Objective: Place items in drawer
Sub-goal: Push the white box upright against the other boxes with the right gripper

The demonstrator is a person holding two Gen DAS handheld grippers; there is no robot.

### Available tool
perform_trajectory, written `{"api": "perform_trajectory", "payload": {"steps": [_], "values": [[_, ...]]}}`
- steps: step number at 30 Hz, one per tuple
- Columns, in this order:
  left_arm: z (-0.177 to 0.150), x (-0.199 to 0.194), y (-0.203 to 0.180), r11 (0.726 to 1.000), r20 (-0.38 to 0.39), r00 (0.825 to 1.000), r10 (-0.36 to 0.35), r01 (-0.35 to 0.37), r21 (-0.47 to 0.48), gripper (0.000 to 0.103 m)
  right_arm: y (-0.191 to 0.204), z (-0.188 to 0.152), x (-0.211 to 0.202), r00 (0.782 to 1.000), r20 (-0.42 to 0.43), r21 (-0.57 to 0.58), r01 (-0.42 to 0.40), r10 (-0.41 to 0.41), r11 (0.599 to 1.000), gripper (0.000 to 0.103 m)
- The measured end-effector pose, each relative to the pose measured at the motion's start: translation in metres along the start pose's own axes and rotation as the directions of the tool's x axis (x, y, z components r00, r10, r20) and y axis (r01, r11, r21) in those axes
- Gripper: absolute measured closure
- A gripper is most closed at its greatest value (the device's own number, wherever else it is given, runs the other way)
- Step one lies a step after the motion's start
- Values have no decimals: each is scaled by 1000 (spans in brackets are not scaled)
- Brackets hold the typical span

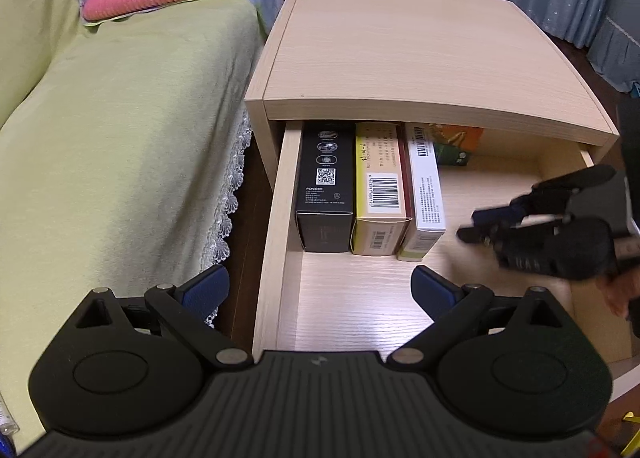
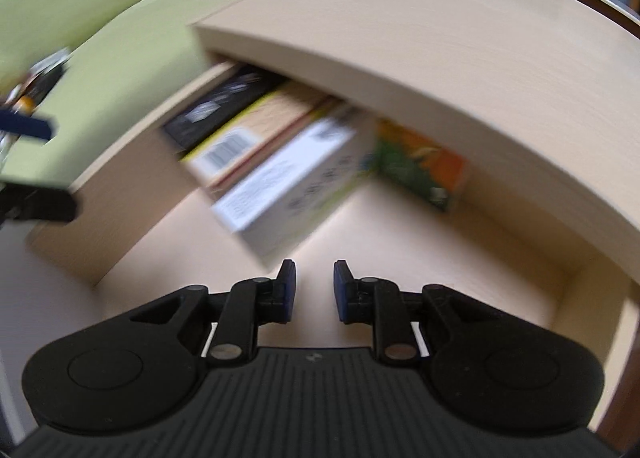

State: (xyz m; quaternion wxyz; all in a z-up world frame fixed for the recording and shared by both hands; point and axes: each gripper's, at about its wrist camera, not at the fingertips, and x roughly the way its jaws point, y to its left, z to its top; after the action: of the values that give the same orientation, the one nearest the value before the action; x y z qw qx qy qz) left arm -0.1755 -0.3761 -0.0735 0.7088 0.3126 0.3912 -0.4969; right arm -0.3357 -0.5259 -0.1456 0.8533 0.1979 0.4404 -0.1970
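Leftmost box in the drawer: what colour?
Black box with white print; clearest in the left wrist view.

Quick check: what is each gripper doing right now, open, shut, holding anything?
Left gripper: wide open, holding nothing.
Right gripper: open with a narrow gap, holding nothing.

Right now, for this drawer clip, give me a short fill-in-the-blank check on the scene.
1. The drawer stands ____.
2. The black box lies nearest the drawer's ____ wall.
3. The left gripper holds ____.
4. Between the black box and the white box lies the ____ box.

Missing words: open; left; nothing; yellow
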Motion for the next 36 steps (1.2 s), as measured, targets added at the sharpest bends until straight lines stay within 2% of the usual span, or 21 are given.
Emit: {"api": "perform_trajectory", "payload": {"steps": [6,13,16,19,23,26,30,32,36], "values": [[0,-1,3,999,2,999,-37,37,12,5,24,3,14,1000,0,-53,-14,14,999,85],[-1,2,8,999,-4,999,-41,41,10,5,24,2,16,999,-24,-75,19,-21,997,86],[-1,2,11,999,-4,999,-40,40,4,5,11,-2,6,1000,-14,-38,-8,7,999,86],[-1,0,14,999,0,999,-41,41,-5,5,-5,-2,4,998,21,32,61,-62,998,86],[0,-1,14,999,2,999,-37,37,-6,5,-21,7,26,982,48,102,177,-183,979,88],[0,-3,14,999,5,999,-34,34,-5,5,-25,14,48,972,73,131,211,-222,969,89],[-2,-6,14,1000,9,1000,-29,29,-2,5,-24,21,60,973,110,168,185,-205,968,90],[-2,-6,15,1000,8,1000,-27,27,-4,5,-21,22,63,972,121,163,182,-203,970,97],[-2,-6,14,1000,7,1000,-30,30,-7,5,-22,20,65,971,129,172,177,-200,969,97]]}}
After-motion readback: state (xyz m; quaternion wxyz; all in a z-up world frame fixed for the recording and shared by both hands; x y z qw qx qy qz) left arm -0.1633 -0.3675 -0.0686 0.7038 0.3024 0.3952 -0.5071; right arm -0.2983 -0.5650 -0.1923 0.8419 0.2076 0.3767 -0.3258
